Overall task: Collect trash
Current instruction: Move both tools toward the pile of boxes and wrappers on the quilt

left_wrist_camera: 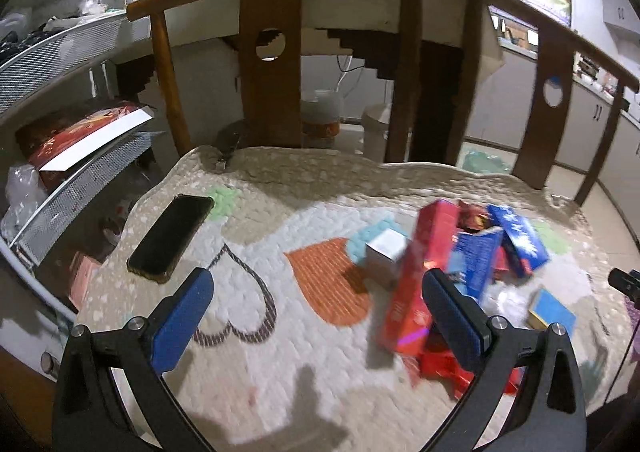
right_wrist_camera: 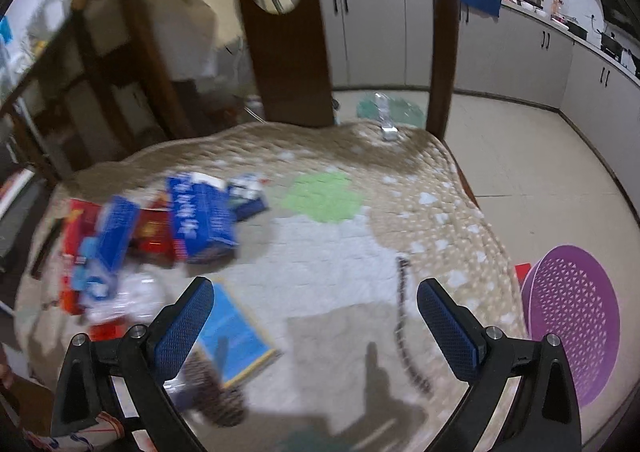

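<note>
1. Left wrist view: the left gripper (left_wrist_camera: 318, 294) is wide open and holds nothing; its two blue pads hang above a quilted cover (left_wrist_camera: 280, 372) with a heart pattern.
2. The trash lies ahead and to the right of this gripper. A long red box (left_wrist_camera: 416, 284) stands tilted just beside the right pad (left_wrist_camera: 452, 316), partly behind it; I cannot tell if they touch.
3. A small white box (left_wrist_camera: 386, 256) rests against the left side of the red box. Blue boxes (left_wrist_camera: 516, 240) and red wrappers are piled further right, and a light blue box (left_wrist_camera: 554, 308) lies apart from the pile, nearer the right edge.
4. A black phone (left_wrist_camera: 172, 238) lies on the cover near the left pad, well apart from the trash.
5. Right wrist view: the right gripper (right_wrist_camera: 316, 294) is also wide open and empty, above a bare part of the cover.
6. Here the light blue box (right_wrist_camera: 236, 340) lies just beside and partly under the left pad (right_wrist_camera: 184, 328). The blurred pile of blue and red boxes (right_wrist_camera: 160, 228) is further ahead on the left.
7. A purple perforated basket (right_wrist_camera: 576, 316) stands on the floor at the right, beside the edge of the cover.
</note>
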The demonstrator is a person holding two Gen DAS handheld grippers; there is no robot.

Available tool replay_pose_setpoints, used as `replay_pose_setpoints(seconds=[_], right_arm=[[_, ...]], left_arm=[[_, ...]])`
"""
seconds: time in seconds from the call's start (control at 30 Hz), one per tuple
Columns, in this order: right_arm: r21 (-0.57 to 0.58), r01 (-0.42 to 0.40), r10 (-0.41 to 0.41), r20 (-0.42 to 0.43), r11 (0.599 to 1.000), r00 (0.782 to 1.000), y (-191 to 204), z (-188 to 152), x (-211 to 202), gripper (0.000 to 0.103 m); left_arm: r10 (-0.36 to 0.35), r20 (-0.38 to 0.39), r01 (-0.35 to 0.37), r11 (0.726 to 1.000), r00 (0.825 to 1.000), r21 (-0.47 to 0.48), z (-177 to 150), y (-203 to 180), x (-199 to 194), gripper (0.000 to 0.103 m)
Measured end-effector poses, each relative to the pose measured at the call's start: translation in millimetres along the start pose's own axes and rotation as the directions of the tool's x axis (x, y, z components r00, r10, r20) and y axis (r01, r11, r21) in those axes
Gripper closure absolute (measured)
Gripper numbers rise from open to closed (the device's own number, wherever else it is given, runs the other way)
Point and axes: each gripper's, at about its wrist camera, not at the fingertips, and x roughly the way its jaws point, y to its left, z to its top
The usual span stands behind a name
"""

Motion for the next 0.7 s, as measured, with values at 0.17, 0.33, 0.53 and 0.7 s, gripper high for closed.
replay_pose_setpoints(seconds=[0.17, 0.33, 0.53, 0.7], right_arm=[[-0.017, -0.046, 0.047, 0.088, 0.999, 0.995, 34, -10, -41, 0.000], [-0.090, 0.023, 0.000, 0.244, 0.996, 0.970, 64, -20, -82, 0.000], [-0.090, 0.077, -0.045, 0.317, 0.993, 0.947, 83, -38, -109, 0.000], [-0.088, 0.054, -0.028, 0.274, 0.995, 0.961, 86, -54, -110, 0.000]], left_arm=[[-0.043, -0.018, 0.043, 0.999, 0.999, -0.007, -8, -4, -23, 0.000], [-0.027, -0.035, 0.028, 0.999, 0.999, 0.020, -15, -11, -47, 0.000], [-0.012, -0.019, 0.014, 0.997, 1.000, 0.073, -23, -21, -72, 0.000], [-0.058, -0.013, 0.059, 0.996, 0.998, 0.070, -27, -26, -85, 0.000]])
